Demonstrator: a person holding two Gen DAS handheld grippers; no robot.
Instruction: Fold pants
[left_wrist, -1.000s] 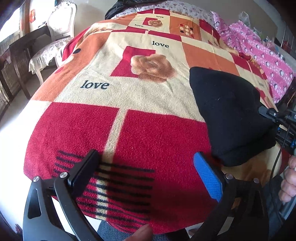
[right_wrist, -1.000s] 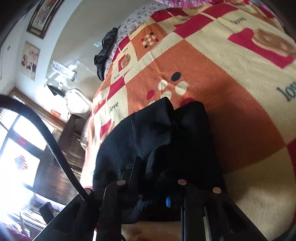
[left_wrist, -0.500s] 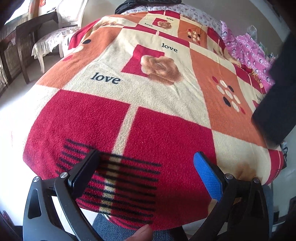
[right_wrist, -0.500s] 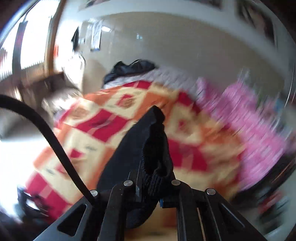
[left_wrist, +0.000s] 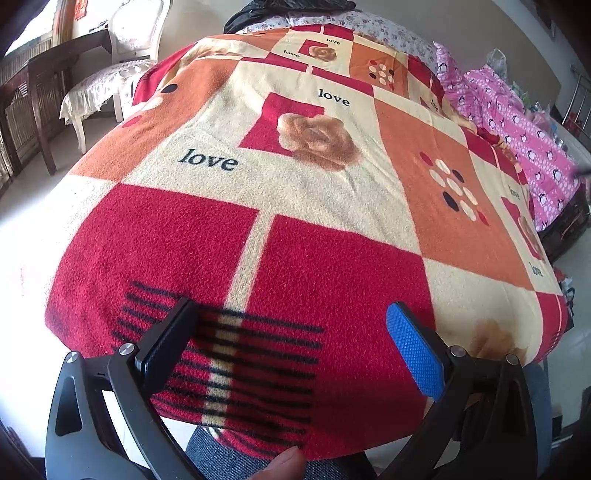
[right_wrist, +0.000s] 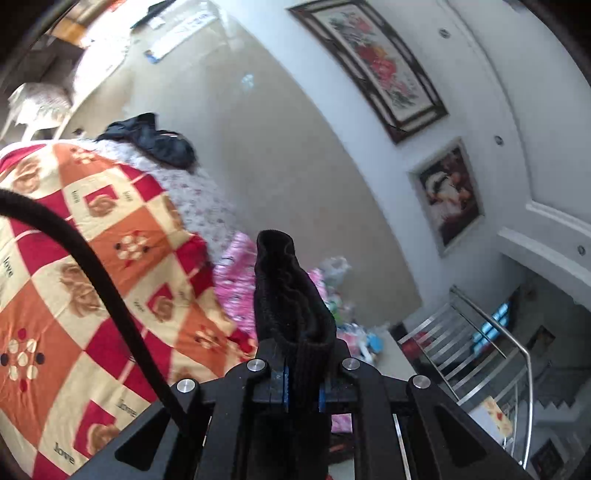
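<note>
Lifted clear off the blanket (left_wrist: 295, 206) now: pants (right_wrist: 291, 295) clenched in right gripper (right_wrist: 303, 384), raised toward the wall. Left gripper (left_wrist: 288, 347) gapes empty over bare blanket. Ready for shaking out, probably.

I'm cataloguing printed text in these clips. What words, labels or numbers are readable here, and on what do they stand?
"love": printed in dark letters on the cream patches of the patchwork blanket, repeated at many spots, and also seen in the right wrist view.
Red paper sign on the wall, top left of the left wrist view: too blurred to read.
Papers on the far wall: too small to read.
Framed pictures: no readable text.
</note>
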